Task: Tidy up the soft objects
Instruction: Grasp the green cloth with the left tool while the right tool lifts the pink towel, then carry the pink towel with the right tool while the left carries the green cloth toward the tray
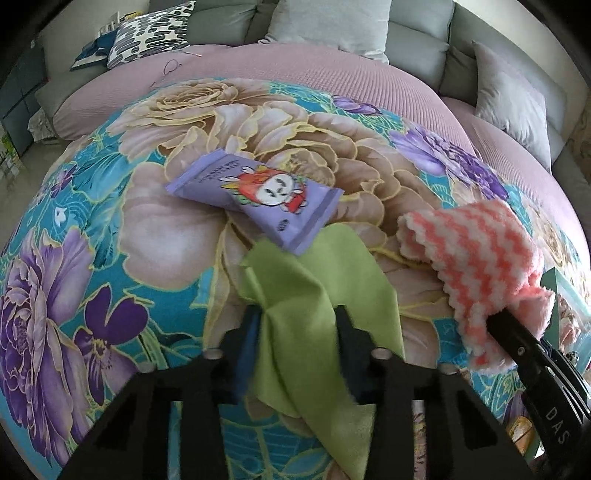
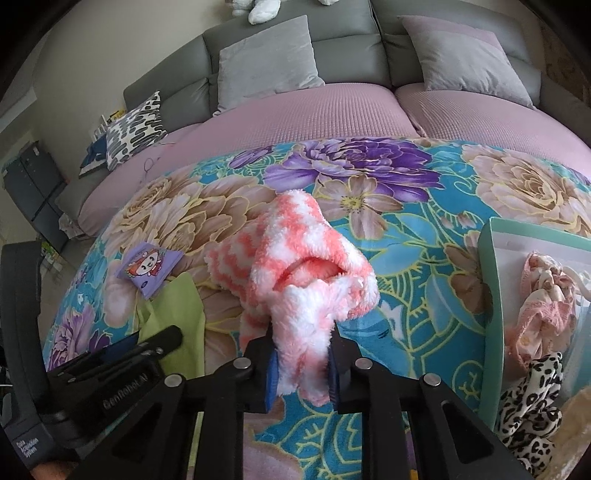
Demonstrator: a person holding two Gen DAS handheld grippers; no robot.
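My left gripper (image 1: 295, 325) is shut on a green cloth (image 1: 317, 280), which drapes between its fingers over the floral blanket (image 1: 110, 240). My right gripper (image 2: 301, 354) is shut on a fluffy pink-and-white striped cloth (image 2: 295, 258), held bunched above the blanket; it also shows in the left wrist view (image 1: 476, 258). A purple cartoon packet (image 1: 255, 195) lies on the blanket just beyond the green cloth, its near end over the cloth's edge. In the right wrist view the green cloth (image 2: 173, 314) and the packet (image 2: 149, 267) sit to the left, by the left gripper's body.
A teal-rimmed white box (image 2: 491, 295) at the right holds a pink fabric item (image 2: 543, 306) and a leopard-print one (image 2: 532, 406). Pink bedding (image 2: 295, 114), grey cushions (image 2: 266, 59) and a patterned pillow (image 1: 151, 33) lie behind.
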